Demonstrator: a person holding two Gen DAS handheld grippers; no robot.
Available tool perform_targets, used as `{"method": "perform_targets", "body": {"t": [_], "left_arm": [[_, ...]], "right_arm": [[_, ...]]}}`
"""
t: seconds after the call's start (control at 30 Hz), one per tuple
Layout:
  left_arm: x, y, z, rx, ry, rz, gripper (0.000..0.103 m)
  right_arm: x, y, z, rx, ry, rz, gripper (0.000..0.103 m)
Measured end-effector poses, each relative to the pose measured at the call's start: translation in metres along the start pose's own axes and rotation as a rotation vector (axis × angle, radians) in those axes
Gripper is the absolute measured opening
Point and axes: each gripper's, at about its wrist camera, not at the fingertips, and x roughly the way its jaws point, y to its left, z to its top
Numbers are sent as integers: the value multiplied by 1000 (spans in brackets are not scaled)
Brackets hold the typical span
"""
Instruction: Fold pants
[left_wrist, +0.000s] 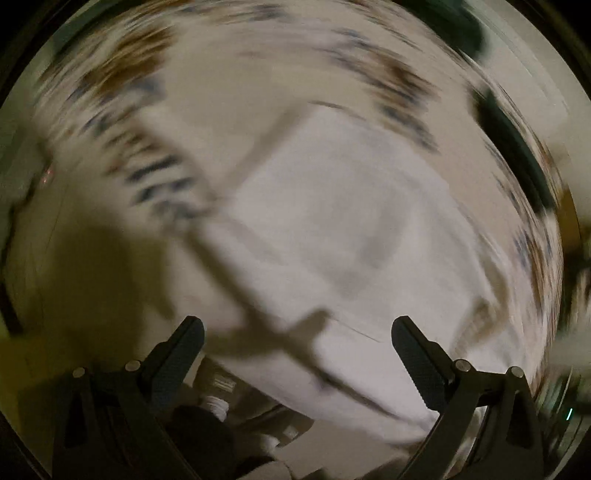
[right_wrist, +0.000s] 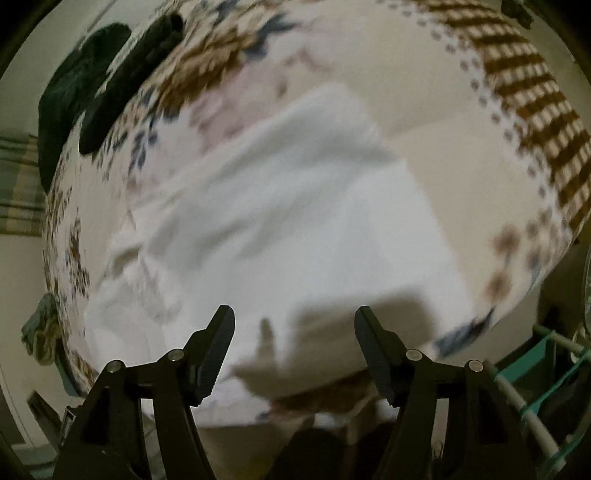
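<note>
The white pants (left_wrist: 351, 236) lie folded into a rough rectangle on a patterned bed cover (left_wrist: 140, 155). Both views are motion-blurred. My left gripper (left_wrist: 297, 328) is open and empty, held above the near edge of the pants. In the right wrist view the pants (right_wrist: 295, 229) spread across the middle of the bed cover (right_wrist: 524, 92). My right gripper (right_wrist: 294, 319) is open and empty, above the near end of the pants, with its shadow falling on the cloth.
Dark garments (right_wrist: 107, 85) lie at the far left end of the bed; they also show in the left wrist view (left_wrist: 517, 147). A rack with white rods and teal bands (right_wrist: 535, 387) stands at the right, beside the bed.
</note>
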Motion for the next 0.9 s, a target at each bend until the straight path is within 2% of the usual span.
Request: {"method": "perform_targets", "body": {"t": [0.07, 0.13, 0.17, 0.23, 0.3, 0.37, 0.47, 0.57, 0.67, 0.73, 0.8, 0.87, 0.9], "left_arm": [[7, 22, 7, -82, -24, -24, 102], [15, 32, 17, -147, -70, -82, 100], [18, 33, 21, -153, -76, -96, 94], [31, 33, 29, -156, -89, -111, 90], [44, 33, 34, -163, -89, -115, 76], [47, 36, 39, -168, -99, -134, 56], [45, 32, 44, -156, -126, -152, 34], [29, 25, 40, -110, -185, -154, 17], [0, 11, 32, -37, -265, -185, 16], [-4, 4, 33, -13, -280, -204, 17], [8, 8, 39, -40, -254, -224, 20], [25, 19, 46, -81, -209, -208, 30], [35, 27, 49, -111, -185, -227, 32]], "right_arm": [[8, 7, -10, -18, 33, -15, 70], [16, 22, -13, -55, 41, -31, 70], [21, 32, -14, -82, 45, -36, 70], [28, 51, -13, -125, 52, -42, 70], [35, 68, -12, -156, 65, -40, 70], [38, 81, -13, -181, 63, -45, 70], [44, 102, -12, -211, 61, -46, 70], [46, 109, -14, -218, 64, -49, 70], [50, 111, -15, -206, 70, -45, 70], [51, 110, -17, -195, 73, -44, 70], [53, 109, -19, -182, 77, -39, 70], [54, 106, -20, -176, 76, -37, 70], [54, 105, -20, -173, 75, -36, 70]]}}
